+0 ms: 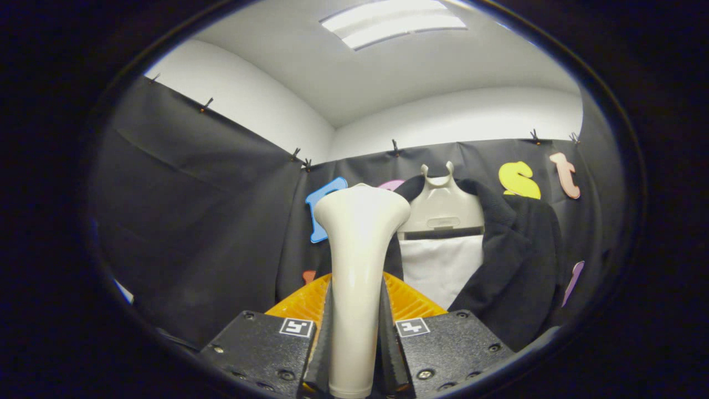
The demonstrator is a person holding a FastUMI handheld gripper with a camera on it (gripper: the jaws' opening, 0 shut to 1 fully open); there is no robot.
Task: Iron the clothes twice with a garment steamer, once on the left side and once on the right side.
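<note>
My gripper [355, 310] is shut on the garment steamer [359, 244], a cream handle that rises between the two fingers and flares into a wide head at the top. Both fingers press its sides. Beyond the steamer and a little to the right hangs a dark jacket [515, 266] on a pale grey hanger stand [441, 208], with a white panel [441, 269] showing in the jacket's open front. The steamer head stands apart from the jacket, level with its left shoulder and collar, and hides part of that edge.
Black cloth walls [194, 221] close in the booth on the left and behind the jacket. White wall and a ceiling light [393, 22] lie above.
</note>
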